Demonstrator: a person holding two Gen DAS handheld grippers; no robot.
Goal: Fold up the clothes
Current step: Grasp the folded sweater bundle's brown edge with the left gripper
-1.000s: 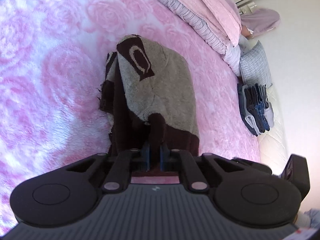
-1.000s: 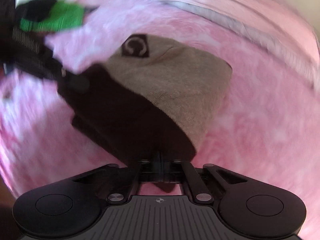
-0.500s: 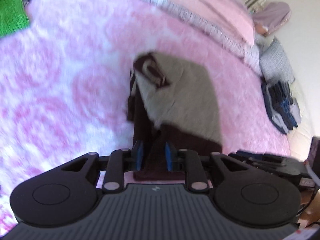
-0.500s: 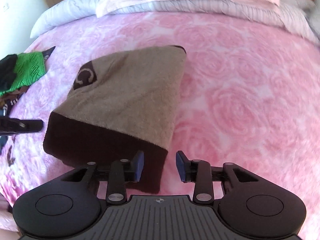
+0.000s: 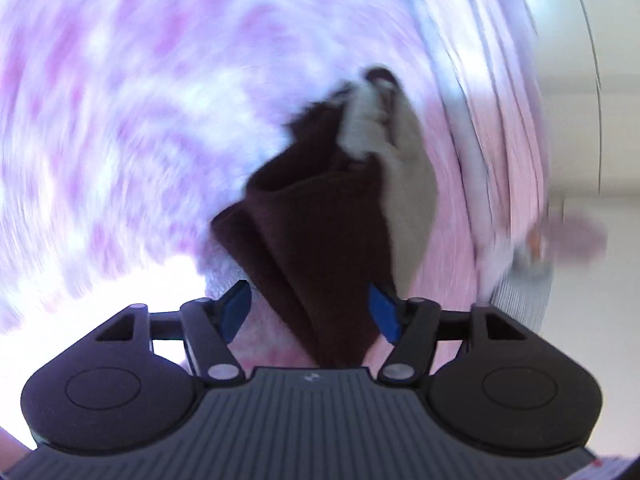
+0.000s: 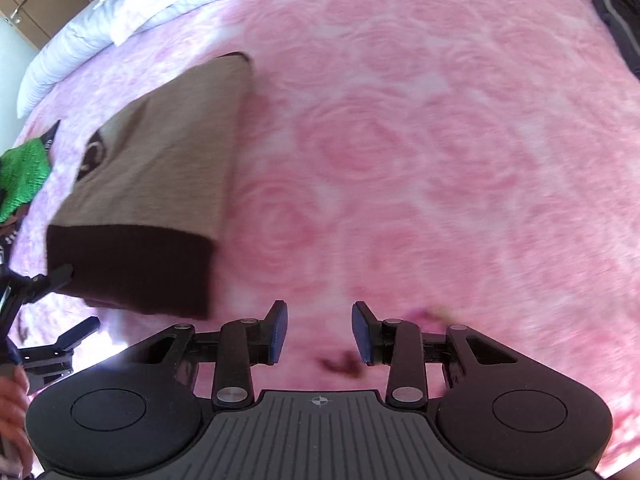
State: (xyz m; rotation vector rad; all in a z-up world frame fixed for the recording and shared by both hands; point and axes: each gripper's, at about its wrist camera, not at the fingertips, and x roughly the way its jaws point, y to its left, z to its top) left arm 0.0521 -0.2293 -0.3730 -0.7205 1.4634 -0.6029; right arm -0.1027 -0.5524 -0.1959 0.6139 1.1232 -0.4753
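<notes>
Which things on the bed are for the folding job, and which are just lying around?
For the folding job:
- folded tan and brown sweater
- left gripper, open, the sweater's brown edge between its fingers
- right gripper, open, holding nothing

Just lying around:
- green knit garment, beyond the sweater
- pink rose blanket underneath
- pillows at the head of the bed
</notes>
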